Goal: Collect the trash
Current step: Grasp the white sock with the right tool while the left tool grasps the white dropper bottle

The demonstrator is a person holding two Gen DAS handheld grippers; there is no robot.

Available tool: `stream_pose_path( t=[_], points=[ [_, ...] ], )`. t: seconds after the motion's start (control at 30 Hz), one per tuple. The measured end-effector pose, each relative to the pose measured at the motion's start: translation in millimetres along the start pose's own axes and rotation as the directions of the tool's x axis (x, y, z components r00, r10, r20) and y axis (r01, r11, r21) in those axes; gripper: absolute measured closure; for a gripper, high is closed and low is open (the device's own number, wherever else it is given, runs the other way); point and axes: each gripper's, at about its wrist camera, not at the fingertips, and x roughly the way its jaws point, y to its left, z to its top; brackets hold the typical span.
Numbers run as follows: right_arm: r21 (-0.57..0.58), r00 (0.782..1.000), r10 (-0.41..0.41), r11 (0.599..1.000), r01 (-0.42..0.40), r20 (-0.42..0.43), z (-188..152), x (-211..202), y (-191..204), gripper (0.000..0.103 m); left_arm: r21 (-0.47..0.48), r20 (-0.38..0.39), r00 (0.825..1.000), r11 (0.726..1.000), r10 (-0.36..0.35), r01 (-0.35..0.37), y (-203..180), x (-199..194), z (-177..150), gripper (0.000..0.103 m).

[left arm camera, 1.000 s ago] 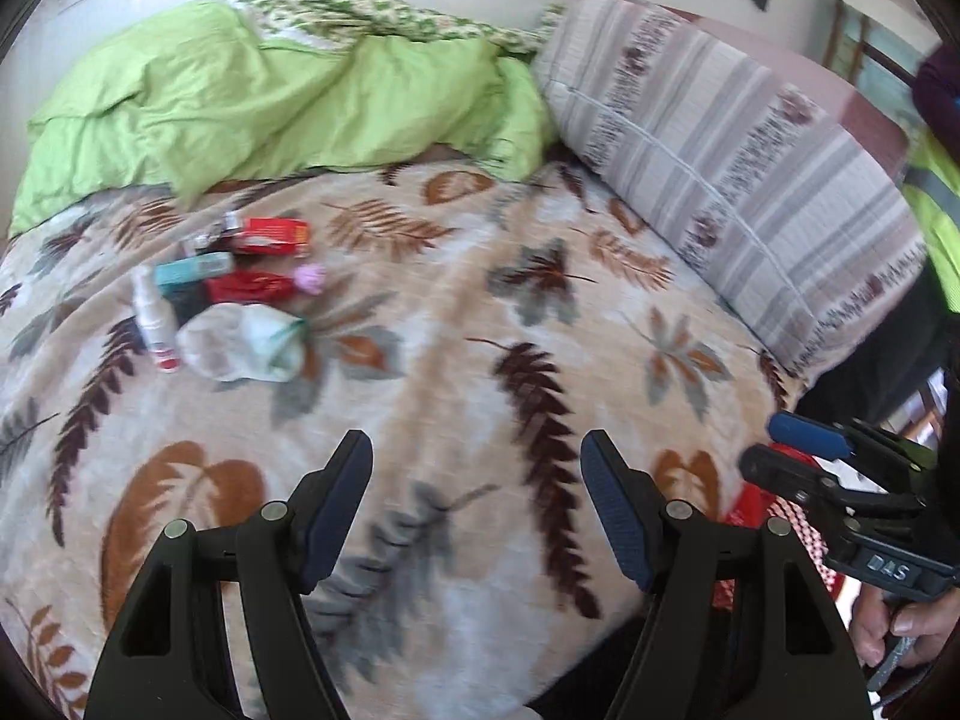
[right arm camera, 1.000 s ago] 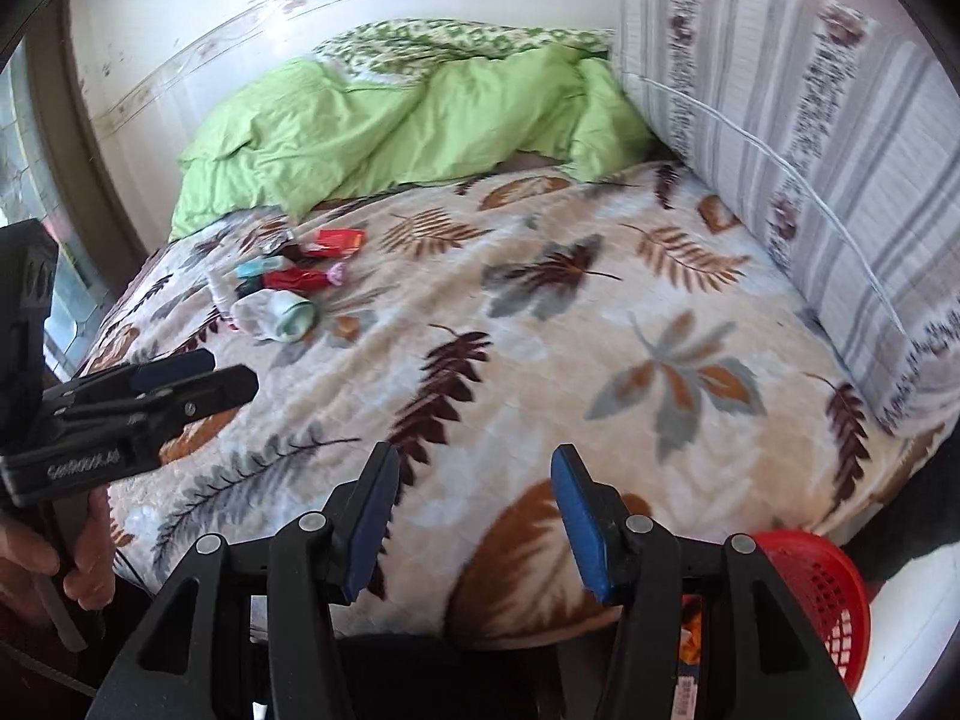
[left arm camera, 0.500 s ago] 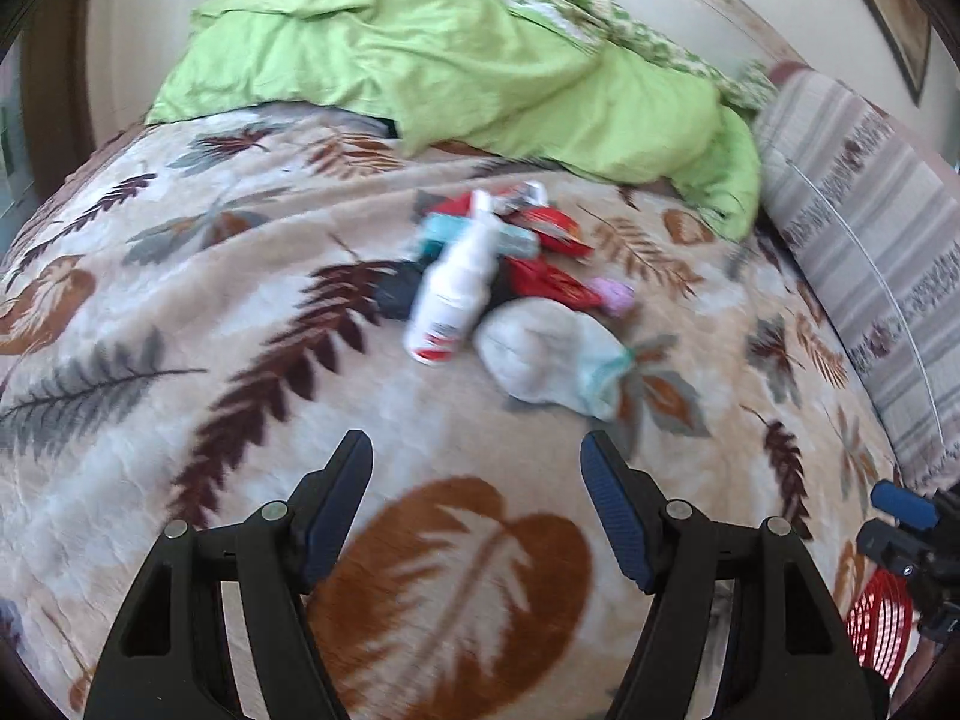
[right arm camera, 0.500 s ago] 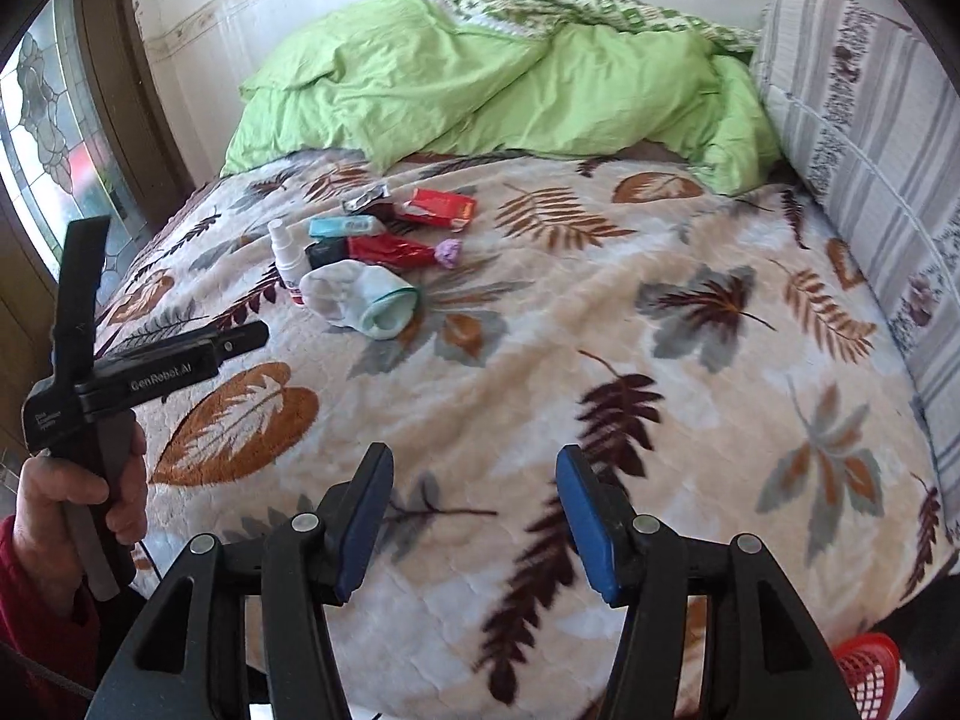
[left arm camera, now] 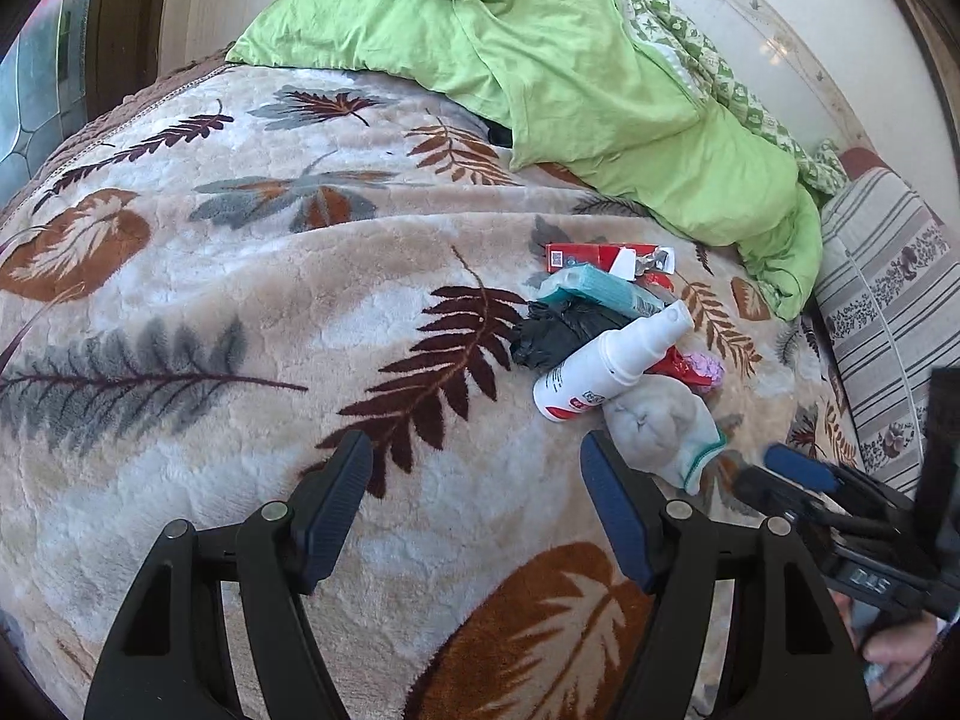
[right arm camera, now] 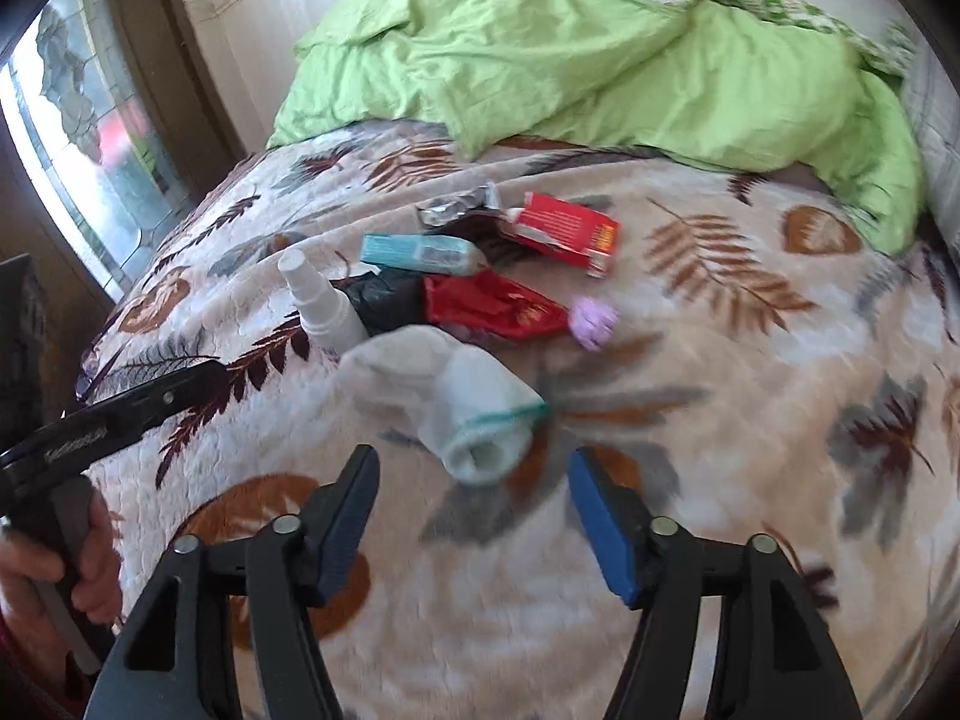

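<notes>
Bed point(left arm camera: 252, 312) under a leaf-print blanket fills our view, a green duvet point(right arm camera: 570, 60) heaped at its far end. On the blanket we see the trash clustered: a white sock point(right arm camera: 444, 402), a white spray bottle point(left arm camera: 606, 360), a red box point(right arm camera: 564, 231), a teal packet point(right arm camera: 414, 252), a red wrapper point(right arm camera: 492, 306). Our left tongs point(left arm camera: 474, 510) stand released and empty; our right tongs point(right arm camera: 474, 510), just widening, hang empty near the sock.

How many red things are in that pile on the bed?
2: a red box at the pile's far side and a crinkly red wrapper between the box and the sock. More may be hidden underneath.
</notes>
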Motion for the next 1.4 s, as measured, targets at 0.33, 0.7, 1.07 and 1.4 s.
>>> stream_pose_path(
  t=[0.33, 0.7, 1.07, 1.4],
  points=[
    [0.030, 0.995, 0.089, 0.996, -0.088, -0.048, 15.7, 68.1, 5.8, 0.083, 0.025, 0.032, 0.999, 0.999, -0.032, 0.031, -8.0, 0.2, 5.4, 0.032],
    [0.295, 1.000, 0.006, 0.956, -0.012, 0.019, -28.9, -6.2, -26.5, 0.089, 0.229, 0.057, 0.998, 0.973, 0.004, -0.017, -63.8, 27.5, 0.9, 0.032],
    [0.320, 1.000, 0.024, 0.947, -0.025, 0.009, -43.1, -7.2, -39.1, 0.089, 0.274, 0.075, 0.991, 0.953, 0.112, -0.128, -77.2, 76.2, 15.3, 0.074],
    [0.224, 0.999, 0.020, 0.974, -0.028, 0.040, -37.8, -12.9, -11.8, 0.089, 0.211, 0.032, 0.999, 0.978, 0.000, -0.007, -57.3, 25.6, -3.7, 0.074]
  ],
)
